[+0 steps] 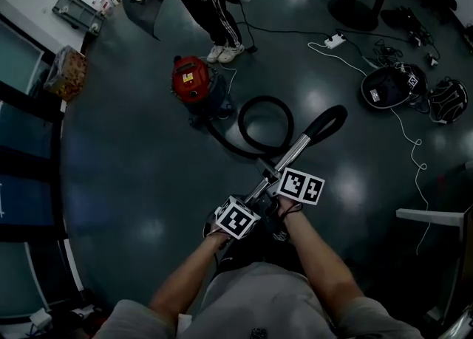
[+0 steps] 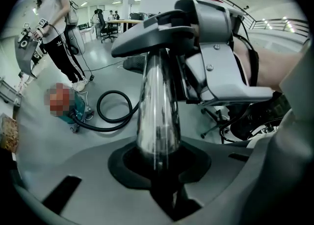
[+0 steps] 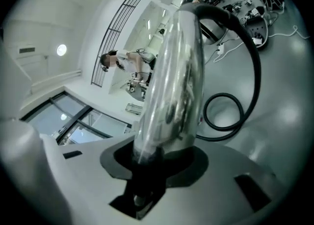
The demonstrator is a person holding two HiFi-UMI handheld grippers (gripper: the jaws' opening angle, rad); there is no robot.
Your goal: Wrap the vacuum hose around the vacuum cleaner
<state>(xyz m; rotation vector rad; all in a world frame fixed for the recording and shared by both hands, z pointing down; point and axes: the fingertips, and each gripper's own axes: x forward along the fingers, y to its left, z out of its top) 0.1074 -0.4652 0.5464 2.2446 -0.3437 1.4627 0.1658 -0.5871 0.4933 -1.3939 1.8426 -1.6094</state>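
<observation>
Red-lidded canister vacuum cleaner [image 1: 191, 79]: set on the dark glossy floor [image 1: 148, 182] at the left, well apart from both grippers. A hard, rounded shell over a darker body is seen. No hose is wound on it.

Black flexible hose [image 3: 256, 72]: laid in one loose loop on the floor just beside the cleaner, then led up to the wand. The material is judged rubbery and pliant, likely to spring back if slack is left.

Left hand-held gripper [image 2: 158, 167]: clenched on the lower part of the wand, which is seated in the dark notch between grey plastic jaws.

Polished metal wand tube [image 2: 156, 101]: a smooth, mirror-bright, rigid cylinder, held slanting above the floor. It is judged slippery under the pads.

Right hand-held gripper [image 3: 157, 162]: closed round the same tube higher up, near its black curved end.

Step in hand: judged to be the first. The wand is held in both grippers and wrapping is not yet begun.

Next move: the wand is to be carried left to the cleaner and the hose led round the body, with tension kept so that the coils are not shed.
</observation>
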